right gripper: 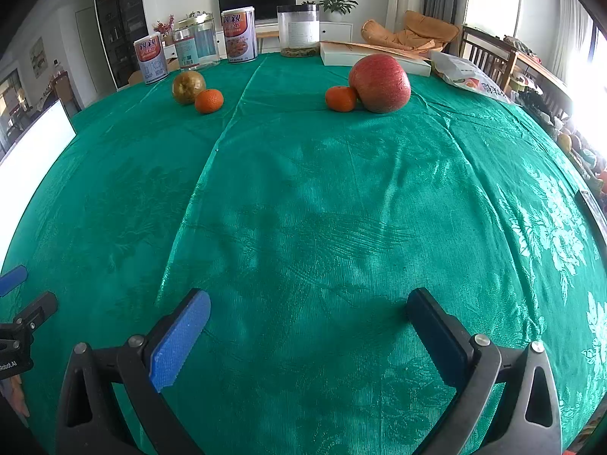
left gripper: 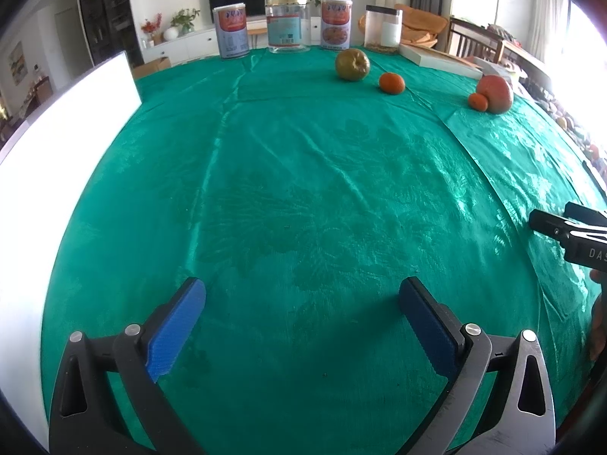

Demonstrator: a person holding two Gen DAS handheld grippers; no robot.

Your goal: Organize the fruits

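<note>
1. The left gripper (left gripper: 301, 295) is wide open. Nothing is between its blue pads. It hangs over a bare part of the green cloth.
2. The right gripper (right gripper: 309, 305) is wide open too. It has nothing in it. It also hangs over bare cloth.
3. The bench (right gripper: 303, 197) is covered with a shiny green cloth with a leaf pattern.
4. There are four fruits, all at the far side of the bench, well away from both grippers.
5. A big red apple (right gripper: 380, 82) sits on the right. A small orange (right gripper: 340, 98) sits just beside it on its left, and they seem to touch.
6. A green-brown apple (right gripper: 188, 87) sits on the left. A second small orange (right gripper: 209, 101) is just beside it, a bit nearer to the cameras.
7. The two pairs of fruit are well apart from each other.
8. Behind the fruit stand two tins with red labels (right gripper: 238, 35), a glass jar with a gold lid (right gripper: 197, 43) and a clear tub with a black lid (right gripper: 298, 30).
9. A flat white box (right gripper: 364, 58) lies behind the red apple.
10. A plastic bag (right gripper: 468, 76) lies to the right of the box.
11. A bright white board (left gripper: 57, 144) stands at the left edge of the bench.
</note>
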